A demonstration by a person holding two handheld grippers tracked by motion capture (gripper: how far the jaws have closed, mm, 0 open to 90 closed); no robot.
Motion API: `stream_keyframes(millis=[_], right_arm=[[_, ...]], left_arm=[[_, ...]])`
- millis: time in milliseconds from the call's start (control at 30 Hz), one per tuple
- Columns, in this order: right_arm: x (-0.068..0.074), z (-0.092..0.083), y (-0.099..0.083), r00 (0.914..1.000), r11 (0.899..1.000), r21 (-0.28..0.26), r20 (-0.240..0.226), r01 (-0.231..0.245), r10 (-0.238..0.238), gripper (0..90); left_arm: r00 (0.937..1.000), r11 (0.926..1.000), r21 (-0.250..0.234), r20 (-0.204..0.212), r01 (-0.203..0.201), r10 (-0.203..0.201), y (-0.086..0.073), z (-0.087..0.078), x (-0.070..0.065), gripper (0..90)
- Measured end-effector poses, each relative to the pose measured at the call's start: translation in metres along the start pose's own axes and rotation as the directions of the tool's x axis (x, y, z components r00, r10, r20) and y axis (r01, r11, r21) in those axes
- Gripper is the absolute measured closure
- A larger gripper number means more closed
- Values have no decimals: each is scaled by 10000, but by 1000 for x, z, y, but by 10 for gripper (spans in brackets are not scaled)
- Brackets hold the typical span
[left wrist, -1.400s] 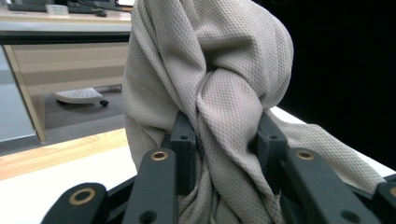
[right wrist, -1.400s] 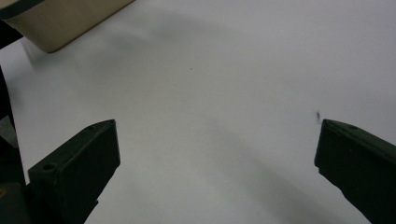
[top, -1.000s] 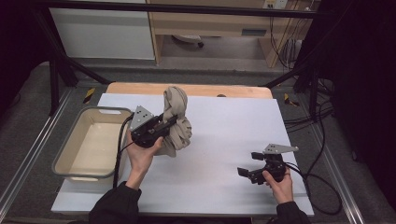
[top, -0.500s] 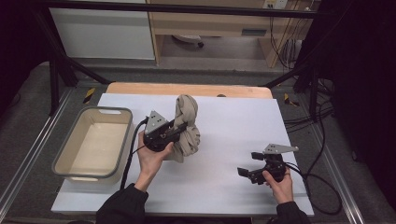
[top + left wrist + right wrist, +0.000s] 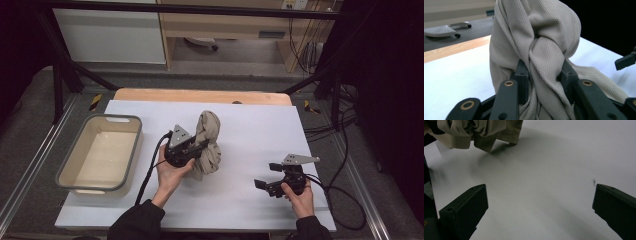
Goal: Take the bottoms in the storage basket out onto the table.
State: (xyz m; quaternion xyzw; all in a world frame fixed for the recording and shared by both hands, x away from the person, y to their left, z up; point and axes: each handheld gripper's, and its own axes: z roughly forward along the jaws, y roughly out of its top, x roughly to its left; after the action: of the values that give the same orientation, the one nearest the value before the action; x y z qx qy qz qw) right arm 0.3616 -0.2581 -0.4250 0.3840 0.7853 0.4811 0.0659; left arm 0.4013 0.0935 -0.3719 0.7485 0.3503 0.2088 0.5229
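Left gripper point(image 5: 192, 149): held in the person's left hand point(image 5: 169, 172) near the middle of the surface; jaws clamped on a twist of beige cloth, seen close in the left gripper view point(image 5: 544, 75).
Cloth point(image 5: 207, 142): bunched beige fabric, lifted upright in the jaws, its lower folds hanging down to the surface; in the left gripper view point(image 5: 534, 37) the weave is plain to see, but the top is cut off by the frame edge, and what kind of garment it is cannot be told.
Cloth hem point(image 5: 471, 131): lower edges in the upper left of the right gripper view, cut off at the top; whether they touch the surface or hang just above it is unclear.
Right gripper point(image 5: 272, 180): held in the right hand point(image 5: 298, 197) at the near right of the surface, well apart from the cloth; jaws spread wide with nothing between them point(image 5: 539, 205).
Surface point(image 5: 260, 130): white sheet over a wooden top, whose far edge shows as a bare strip.
Tub point(image 5: 100, 152): grey-rimmed rectangular tub at the left of the surface, its inside pale.
Surroundings: dark at both sides, detail hard to make out.
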Motion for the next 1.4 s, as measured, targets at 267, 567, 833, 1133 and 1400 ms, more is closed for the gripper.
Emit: stream_keyframes(millis=[267, 567, 833, 1133, 1400], right_arm=[[0, 0, 0, 10000, 10000, 3, -11, 16, -16, 5], [0, 0, 0, 10000, 10000, -7, -4, 12, -12, 5], [0, -1, 0, 10000, 10000, -11, -9, 19, -19, 5], [0, 0, 0, 10000, 10000, 0, -5, 21, -21, 5], [0, 0, 0, 10000, 10000, -8, -5, 26, -26, 5]], left_arm=[[10000, 9988, 493, 16, 11, -12, -9, 11, -2, 661], [9999, 9960, 894, 100, -4, -5, -16, 19, -3, 657], [10000, 9909, 1345, 97, -20, 7, -22, 26, -3, 651], [9999, 9827, 1848, 163, -80, 50, -30, 34, -5, 646], [9993, 9739, 2261, 345, -220, 146, -35, 40, -8, 631]])
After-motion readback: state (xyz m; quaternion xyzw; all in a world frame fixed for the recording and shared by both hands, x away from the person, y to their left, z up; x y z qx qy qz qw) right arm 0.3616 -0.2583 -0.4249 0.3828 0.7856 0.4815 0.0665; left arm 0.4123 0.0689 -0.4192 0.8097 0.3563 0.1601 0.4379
